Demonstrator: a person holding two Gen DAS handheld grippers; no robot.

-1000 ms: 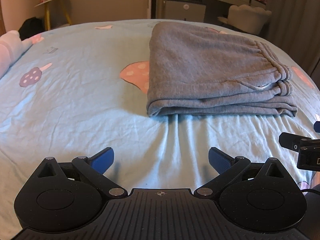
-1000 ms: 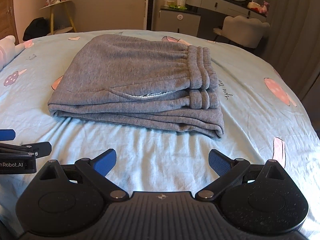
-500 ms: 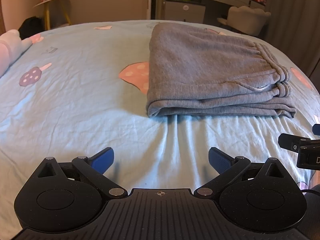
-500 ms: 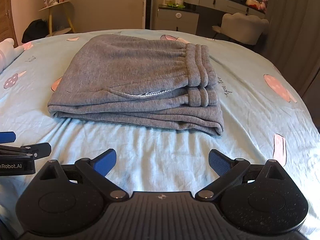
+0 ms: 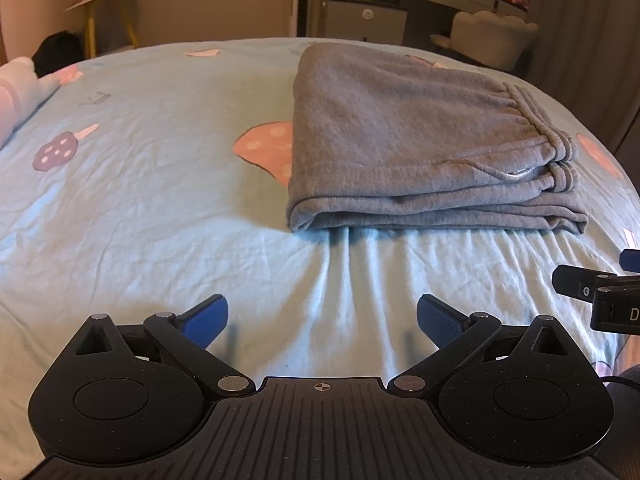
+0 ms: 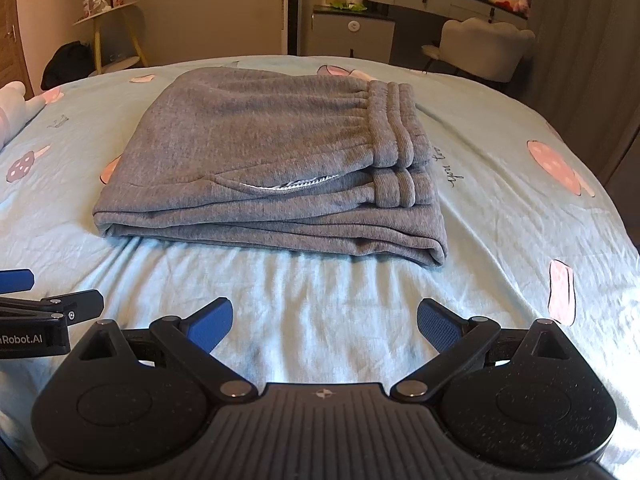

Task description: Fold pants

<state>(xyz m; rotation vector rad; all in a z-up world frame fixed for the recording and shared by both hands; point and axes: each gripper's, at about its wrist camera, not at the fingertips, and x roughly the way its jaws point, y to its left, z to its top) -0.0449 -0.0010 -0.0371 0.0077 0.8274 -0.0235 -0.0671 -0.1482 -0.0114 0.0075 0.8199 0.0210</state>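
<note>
Pants (image 6: 272,168), grey and folded into a flat stack, lie on the light blue bedsheet (image 6: 320,292), with the ribbed waistband (image 6: 396,140) at the stack's 3 o'clock edge. From the left wrist view they sit toward 1 o'clock; from the right wrist view, near 12 o'clock. Left gripper (image 5: 322,320) has its blue fingers (image 5: 206,318) spread wide with nothing between them. Right gripper (image 6: 324,322) is likewise wide apart and empty, near the stack but not touching it.

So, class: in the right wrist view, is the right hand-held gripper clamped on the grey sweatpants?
No: the right hand-held gripper is open over bare sheet, short of the folded grey sweatpants.
</note>
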